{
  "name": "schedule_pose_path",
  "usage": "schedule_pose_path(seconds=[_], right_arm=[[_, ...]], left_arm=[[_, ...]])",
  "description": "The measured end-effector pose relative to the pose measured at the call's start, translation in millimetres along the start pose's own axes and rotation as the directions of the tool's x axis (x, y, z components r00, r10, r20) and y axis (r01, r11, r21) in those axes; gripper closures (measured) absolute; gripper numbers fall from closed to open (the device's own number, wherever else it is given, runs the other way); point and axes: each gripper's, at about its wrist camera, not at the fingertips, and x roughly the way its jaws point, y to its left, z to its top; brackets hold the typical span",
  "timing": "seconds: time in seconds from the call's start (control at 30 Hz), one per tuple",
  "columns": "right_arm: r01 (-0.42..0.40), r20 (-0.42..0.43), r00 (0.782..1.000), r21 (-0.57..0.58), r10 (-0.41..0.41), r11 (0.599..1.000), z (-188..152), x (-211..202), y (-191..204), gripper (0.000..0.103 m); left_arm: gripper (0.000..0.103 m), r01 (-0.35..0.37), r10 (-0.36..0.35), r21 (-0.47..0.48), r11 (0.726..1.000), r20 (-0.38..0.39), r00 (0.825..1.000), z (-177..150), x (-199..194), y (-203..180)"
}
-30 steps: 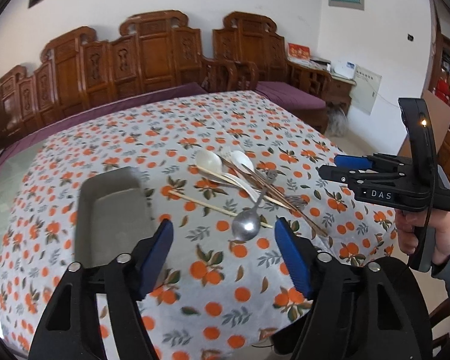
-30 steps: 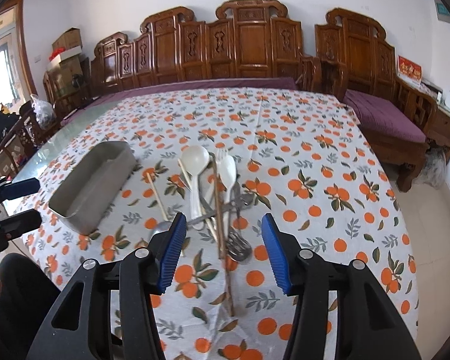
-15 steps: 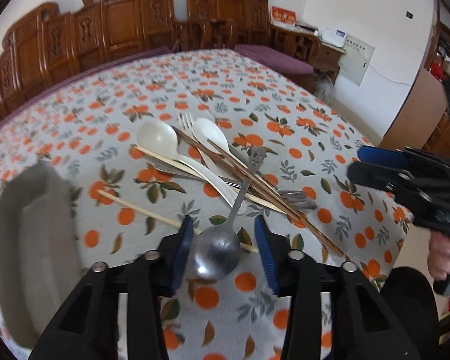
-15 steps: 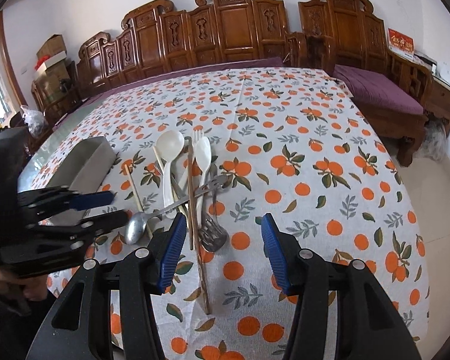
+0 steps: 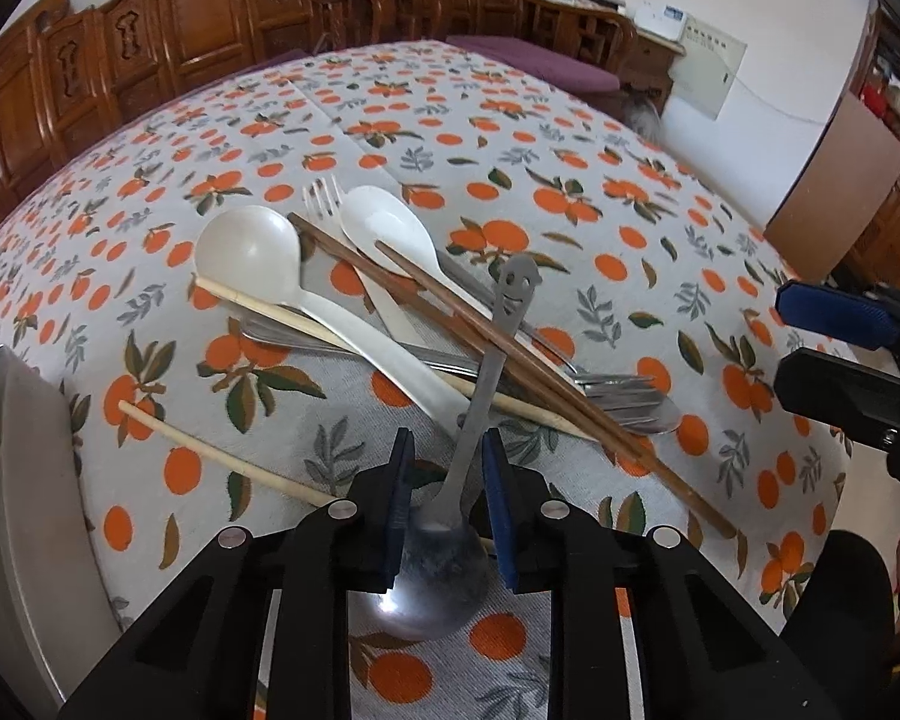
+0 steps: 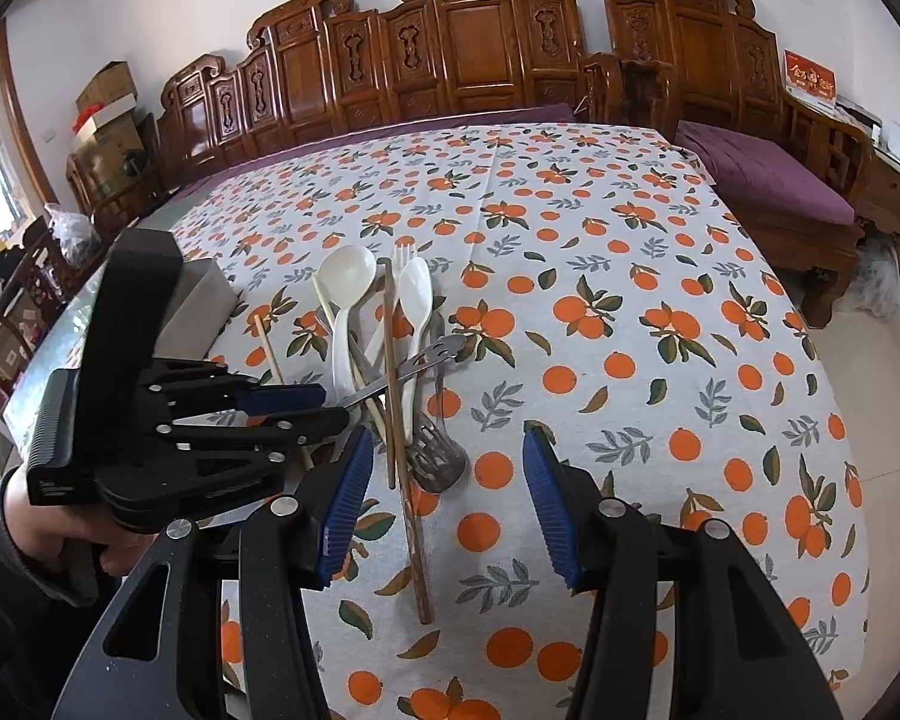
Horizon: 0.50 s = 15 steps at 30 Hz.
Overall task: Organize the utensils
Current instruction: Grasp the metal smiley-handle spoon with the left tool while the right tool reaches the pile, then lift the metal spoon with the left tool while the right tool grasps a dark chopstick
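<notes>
**A:** Closing on what, that left gripper [image 5: 446, 450]?

**B:** The steel spoon [image 5: 483, 396]. Its jaws have just been narrowing, and the spoon's neck sits between the pads. I still make out a gap on each side of it, so they are not clamped yet.

**A:** How does the spoon lie to them?

**B:** Lengthwise, running away from the camera. The bowl is on the near side, under the fingers. The handle heads off in front and leans a little right, its smiley end propped on the brown chopsticks [image 5: 450, 312]. So the pads come in across the thin neck, square to the long axis.

**A:** Which hand is nearer?

**B:** The left, plainly, since it is astride the spoon. The right gripper [image 6: 447, 444] hangs spread above the near end of the pile, gripping nothing.

**A:** And where would the spoon go?

**B:** My guess is the tray [image 5: 24, 510], off to the left of the left gripper by the table's edge. Because the handle tip rests on the chopsticks, I'd judge a straight lift frees it most cleanly. Dragging it sideways could stir the pile.
</notes>
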Motion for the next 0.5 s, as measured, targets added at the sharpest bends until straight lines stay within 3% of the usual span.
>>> schedule_pose_path(seconds=[0.03,0.17,0.5], right_arm=[[0.0,0.0,1.0,-0.002,0.0,1.0,0,0,0,0.049],[-0.002,0.003,1.0,-0.005,0.002,1.0,0,-1,1,0.049],[-0.018,-0.011,1.0,-0.011,0.018,1.0,-1,1,5,0.049]], left_arm=[[0.082,-0.003,0.004,0.016,1.0,-0.008,1.0,1,1,-2],[0.098,-0.005,0.006,0.04,0.999,-0.03,1.0,1,2,-6],[0.098,-0.016,0.016,0.0,1.0,0.005,1.0,-14,-30,-8]])
